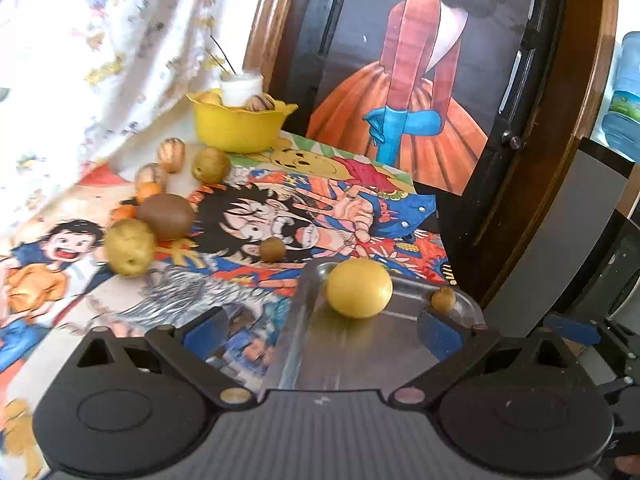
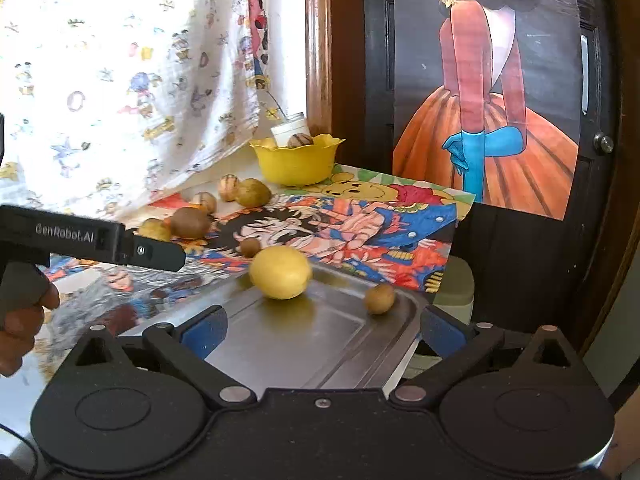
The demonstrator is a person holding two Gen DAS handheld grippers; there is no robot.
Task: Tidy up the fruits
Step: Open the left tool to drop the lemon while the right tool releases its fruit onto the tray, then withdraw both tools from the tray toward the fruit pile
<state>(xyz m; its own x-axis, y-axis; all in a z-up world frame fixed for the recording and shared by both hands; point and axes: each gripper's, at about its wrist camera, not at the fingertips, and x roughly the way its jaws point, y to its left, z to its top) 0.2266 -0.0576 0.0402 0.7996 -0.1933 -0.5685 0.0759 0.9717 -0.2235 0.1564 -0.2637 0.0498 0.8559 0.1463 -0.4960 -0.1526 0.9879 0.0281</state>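
A metal tray (image 1: 320,344) (image 2: 320,344) lies at the table's near right and holds a round yellow fruit (image 1: 359,287) (image 2: 280,273) and a small brown fruit (image 1: 443,299) (image 2: 379,298). Several loose fruits lie on the cartoon cloth to the left, among them a brown one (image 1: 166,216) (image 2: 190,222) and a bumpy yellow one (image 1: 129,247). A yellow bowl (image 1: 240,128) (image 2: 296,162) at the back holds fruits. My left gripper (image 1: 322,330) is open and empty over the tray's near edge. My right gripper (image 2: 320,330) is open and empty over the tray.
A white jar (image 1: 241,87) stands behind the bowl. A patterned curtain (image 1: 100,60) hangs at the left. A wooden-framed painting (image 1: 420,80) stands at the back right. The left gripper's body (image 2: 92,240) crosses the right wrist view's left side.
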